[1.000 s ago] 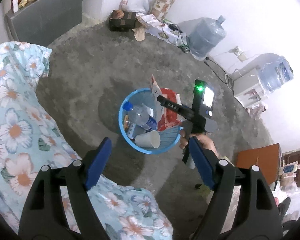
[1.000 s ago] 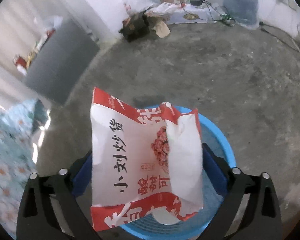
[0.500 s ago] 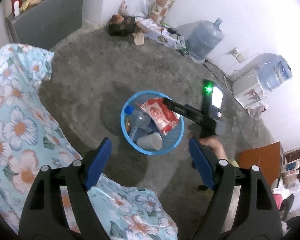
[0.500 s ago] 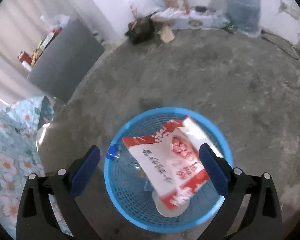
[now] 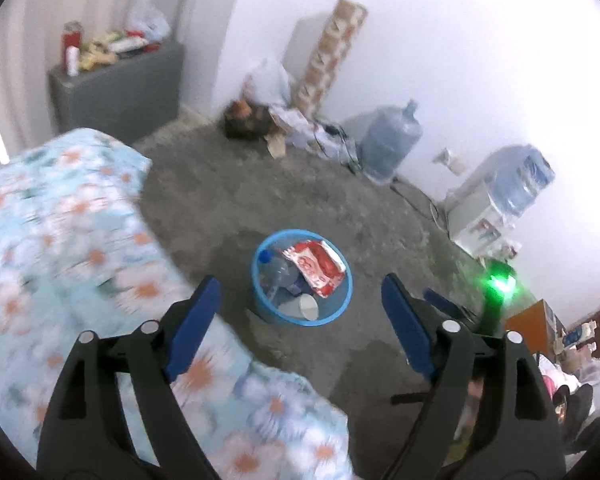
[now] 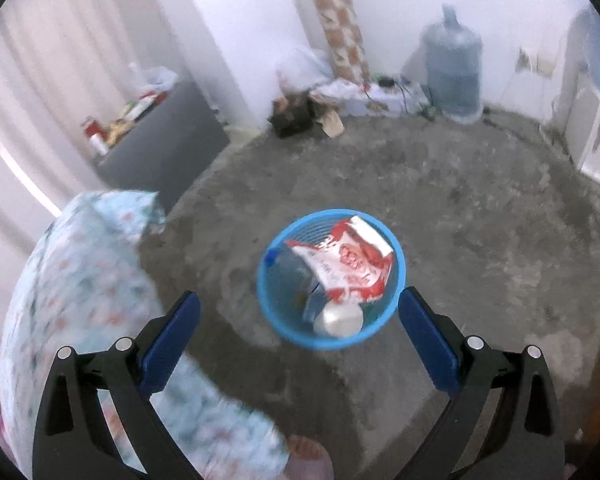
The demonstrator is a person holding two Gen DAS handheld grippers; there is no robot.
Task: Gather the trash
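Note:
A blue mesh basket (image 5: 342, 312) (image 6: 398, 248) stands on the grey concrete floor. In it lie a red and white snack bag (image 5: 316, 268) (image 6: 348, 264), a clear bottle with a blue cap (image 5: 274, 272) (image 6: 290, 268) and a white paper cup (image 5: 309, 307) (image 6: 340, 320). My left gripper (image 5: 300, 280) hangs high above the basket; its jaws are opening with nothing between them. My right gripper (image 6: 299, 294) is open and empty, also well above the basket.
A floral bedcover (image 5: 80, 240) (image 6: 80, 280) fills the left side. A grey cabinet (image 5: 120, 88), wall clutter (image 5: 252, 116), a water jug (image 5: 388, 148) and a dispenser (image 5: 480, 216) line the far wall. A person's foot (image 6: 308, 456) shows at the bottom.
The right gripper opened and let go of the snack bag, which dropped into the basket. Both grippers rose and drew back, so the basket looks smaller.

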